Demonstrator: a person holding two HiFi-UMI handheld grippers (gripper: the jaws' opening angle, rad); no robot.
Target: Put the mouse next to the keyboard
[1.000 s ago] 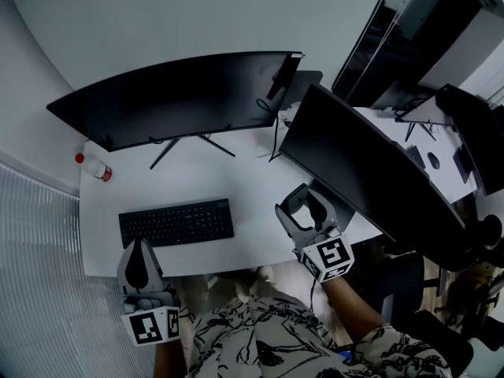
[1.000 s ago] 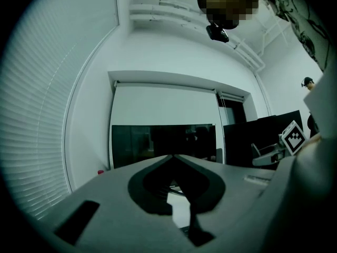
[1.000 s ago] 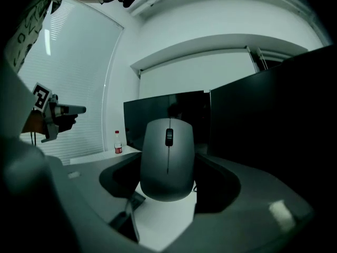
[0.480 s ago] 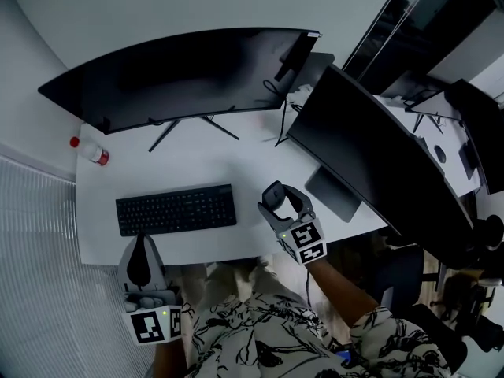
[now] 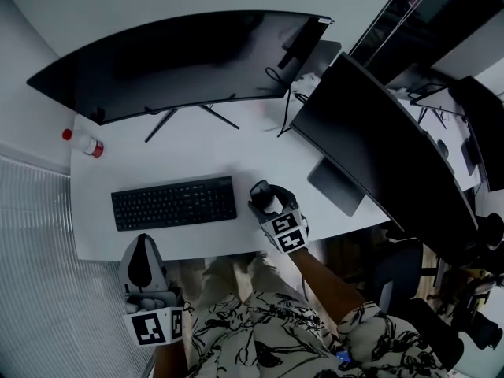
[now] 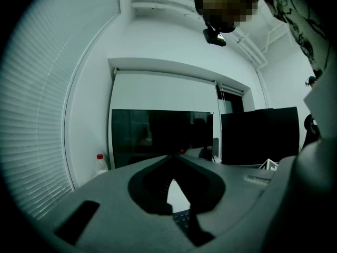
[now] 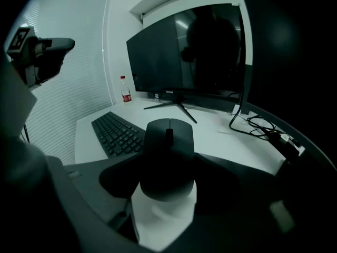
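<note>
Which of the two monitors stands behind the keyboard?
The wide curved monitor on the left, directly behind the keyboard; the other monitor stands angled at the right.

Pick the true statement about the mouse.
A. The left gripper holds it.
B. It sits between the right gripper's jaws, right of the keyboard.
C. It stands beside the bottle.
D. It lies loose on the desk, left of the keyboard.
B: the right gripper view shows the mouse clamped between the jaws of the right gripper, with the keyboard to its left. The left gripper is shut on nothing.
</note>
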